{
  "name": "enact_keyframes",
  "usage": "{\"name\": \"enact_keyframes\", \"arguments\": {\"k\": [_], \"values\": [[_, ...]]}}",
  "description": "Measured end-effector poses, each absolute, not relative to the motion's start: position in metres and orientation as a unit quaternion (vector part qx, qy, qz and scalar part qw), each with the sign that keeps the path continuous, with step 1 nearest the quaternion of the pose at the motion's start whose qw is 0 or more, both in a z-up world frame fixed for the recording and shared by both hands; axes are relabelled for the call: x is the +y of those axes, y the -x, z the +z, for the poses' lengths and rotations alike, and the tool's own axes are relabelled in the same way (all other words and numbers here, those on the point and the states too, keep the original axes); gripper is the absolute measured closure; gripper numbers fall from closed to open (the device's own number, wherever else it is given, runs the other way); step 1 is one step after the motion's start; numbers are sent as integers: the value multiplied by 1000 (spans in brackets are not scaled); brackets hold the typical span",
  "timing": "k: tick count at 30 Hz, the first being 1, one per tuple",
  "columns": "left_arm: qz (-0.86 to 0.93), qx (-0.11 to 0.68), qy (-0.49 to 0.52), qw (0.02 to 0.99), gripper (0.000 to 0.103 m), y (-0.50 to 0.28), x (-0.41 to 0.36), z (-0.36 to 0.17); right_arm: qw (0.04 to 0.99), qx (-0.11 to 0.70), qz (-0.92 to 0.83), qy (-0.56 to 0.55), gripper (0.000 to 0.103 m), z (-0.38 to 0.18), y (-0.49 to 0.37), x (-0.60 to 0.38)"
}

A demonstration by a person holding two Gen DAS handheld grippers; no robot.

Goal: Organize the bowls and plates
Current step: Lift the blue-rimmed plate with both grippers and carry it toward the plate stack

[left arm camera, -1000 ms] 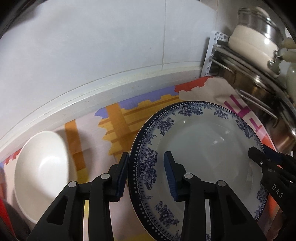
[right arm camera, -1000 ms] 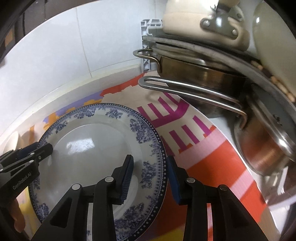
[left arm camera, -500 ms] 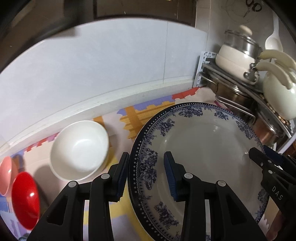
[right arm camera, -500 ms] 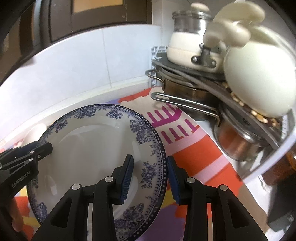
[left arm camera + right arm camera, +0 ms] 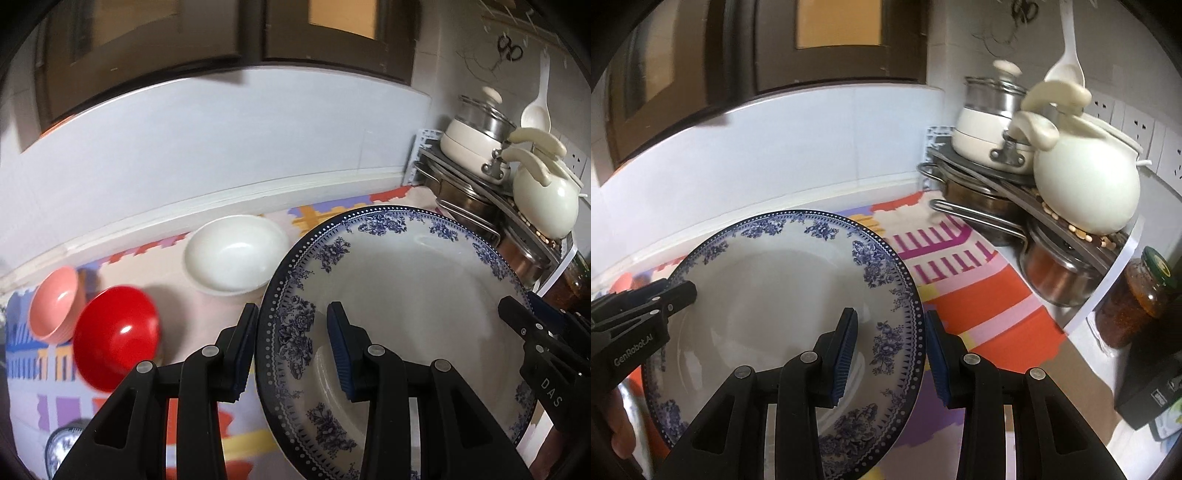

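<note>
The blue-and-white plate [image 5: 402,314] hung in the air above the patterned mat [image 5: 975,295], tilted, carried between both tools. The left gripper [image 5: 291,347] straddled its left rim with one pad under the border and one over the well, pinching it; the right gripper [image 5: 892,350] did the same on the opposite rim, its pads closed across the floral border. Beside the plate's left edge sat the white bowl [image 5: 236,254] on the mat, and further left the red bowl [image 5: 116,328] lay just beside the pink bowl [image 5: 55,302]. To the right, a rack [image 5: 1015,184] held steel pots [image 5: 1056,273] and a cream kettle [image 5: 1086,181], with a jar [image 5: 1137,295] near its end. The risk, as I judged it, lay in the shallow bite: each claw held only the glazed rim, so uneven motion of the two hands could twist the plate free. A swing to the right could also knock it against the pot handles, and lowering it blind could clip the white bowl.
</note>
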State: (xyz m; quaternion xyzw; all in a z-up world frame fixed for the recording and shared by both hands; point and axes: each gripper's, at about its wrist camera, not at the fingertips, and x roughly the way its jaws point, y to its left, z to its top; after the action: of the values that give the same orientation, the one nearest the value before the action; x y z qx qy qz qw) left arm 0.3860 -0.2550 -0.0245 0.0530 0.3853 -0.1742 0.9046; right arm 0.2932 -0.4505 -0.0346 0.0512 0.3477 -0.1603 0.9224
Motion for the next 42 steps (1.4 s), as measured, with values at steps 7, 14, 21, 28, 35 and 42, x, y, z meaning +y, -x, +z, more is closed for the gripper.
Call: {"name": "enact_keyframes", "arguments": {"k": [7, 14, 21, 28, 35, 42], "values": [[-137, 381, -34, 914, 65, -361, -203, -17, 930, 342, -128, -36, 65, -28, -279, -406], [-89, 381, -10, 920, 65, -335, -146, -15, 938, 337, -82, -15, 65, -24, -269, -354], [-44, 386, 12, 921, 66, -307, -92, -18, 941, 338, -29, 1, 65, -25, -262, -308], [3, 388, 28, 921, 66, -279, -43, -19, 940, 340, 19, 19, 65, -27, -259, -265], [49, 397, 41, 916, 66, -261, -1, -24, 935, 346, 67, 36, 65, -33, -257, -222], [90, 413, 56, 904, 66, -250, 34, -38, 924, 362, 113, 51, 65, -45, -261, -181]]}}
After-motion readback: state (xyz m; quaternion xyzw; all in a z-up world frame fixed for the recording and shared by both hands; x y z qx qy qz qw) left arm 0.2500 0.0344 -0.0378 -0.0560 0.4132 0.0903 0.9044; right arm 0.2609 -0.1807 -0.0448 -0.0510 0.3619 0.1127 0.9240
